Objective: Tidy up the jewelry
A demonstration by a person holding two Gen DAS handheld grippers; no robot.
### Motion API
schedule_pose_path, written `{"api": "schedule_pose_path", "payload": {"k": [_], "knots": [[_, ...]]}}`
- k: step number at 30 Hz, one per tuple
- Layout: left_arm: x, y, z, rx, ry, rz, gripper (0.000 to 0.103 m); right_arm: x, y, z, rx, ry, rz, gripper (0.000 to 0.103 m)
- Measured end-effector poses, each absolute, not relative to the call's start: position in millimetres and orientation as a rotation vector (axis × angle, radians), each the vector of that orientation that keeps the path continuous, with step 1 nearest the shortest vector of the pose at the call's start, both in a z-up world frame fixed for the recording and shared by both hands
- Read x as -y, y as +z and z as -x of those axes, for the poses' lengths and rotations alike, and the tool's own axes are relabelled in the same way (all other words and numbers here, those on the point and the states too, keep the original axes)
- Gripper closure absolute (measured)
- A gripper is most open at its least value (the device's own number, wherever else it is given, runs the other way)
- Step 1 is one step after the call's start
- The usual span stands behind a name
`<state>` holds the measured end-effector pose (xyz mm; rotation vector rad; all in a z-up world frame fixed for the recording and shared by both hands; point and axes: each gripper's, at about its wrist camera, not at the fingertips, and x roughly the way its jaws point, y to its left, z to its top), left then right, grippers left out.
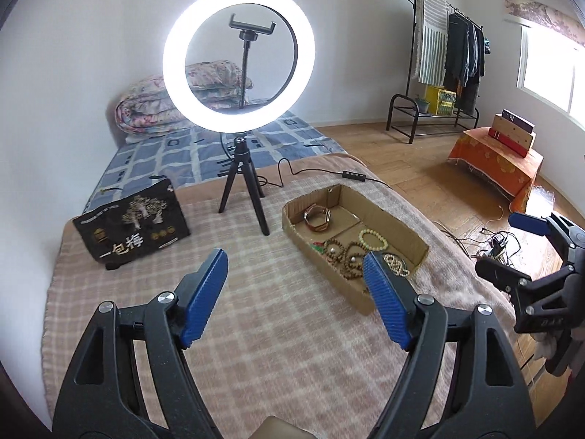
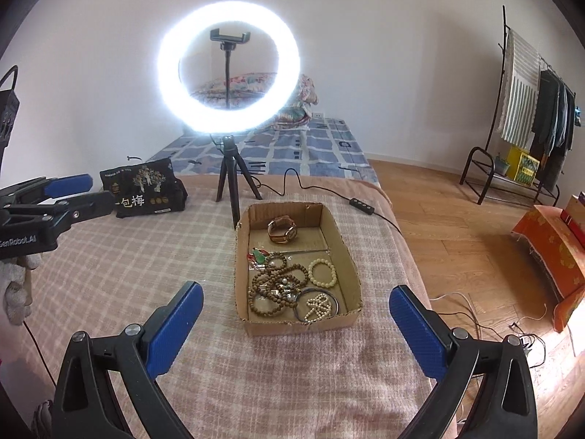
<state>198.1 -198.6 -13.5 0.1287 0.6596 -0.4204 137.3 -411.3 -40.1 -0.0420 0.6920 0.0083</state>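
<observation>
1. Hovering above the plaid blanket (image 2: 153, 256), the left gripper (image 1: 294, 269) is holding its blue pads spread wide, nothing between them.
2. The right gripper (image 2: 296, 305) is likewise gaping open and empty, facing the cardboard tray (image 2: 351, 267).
3. The tray is sitting on the blanket, holding a watch (image 2: 282, 229) at its far end, and brown bead strands (image 2: 272, 287), a cream bead bracelet (image 2: 322, 273) and a pearl strand (image 2: 319, 308) nearer.
4. A lit ring light (image 2: 228, 67) is standing behind on its tripod, a black pouch (image 2: 144, 188) to its left.
</observation>
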Motion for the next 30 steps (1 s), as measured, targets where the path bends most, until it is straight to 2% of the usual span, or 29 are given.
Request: {"api": "schedule_pose_path", "payload": {"k": [2, 9, 13, 19, 30], "knots": [[189.3, -9.1, -185.1, -0.654, -0.409, -0.114, 0.017, 405.9, -34.5, -128.4, -0.684, 0.010, 0.045, 0.000], [173.2, -0.1, -148.5, -0.633, -0.385, -0.123, 0.014, 389.9, -20.5, -100.2, -0.660, 0.026, 0.036, 0.000], [168.4, 3.7, -134.6, -0.625, -0.387, -0.122, 0.005, 383.9, -17.4, -90.0, -0.653, 0.028, 0.031, 0.000], [166.9, 7.4, -119.1, -0.607, -0.376, -0.134, 0.001, 378.7, -15.5, -84.3, -0.644, 0.011, 0.039, 0.000], [169.8, 6.2, -106.8, -0.624, -0.364, -0.146, 0.000, 383.9, -20.7, -77.9, -0.658, -0.007, 0.023, 0.000]]}}
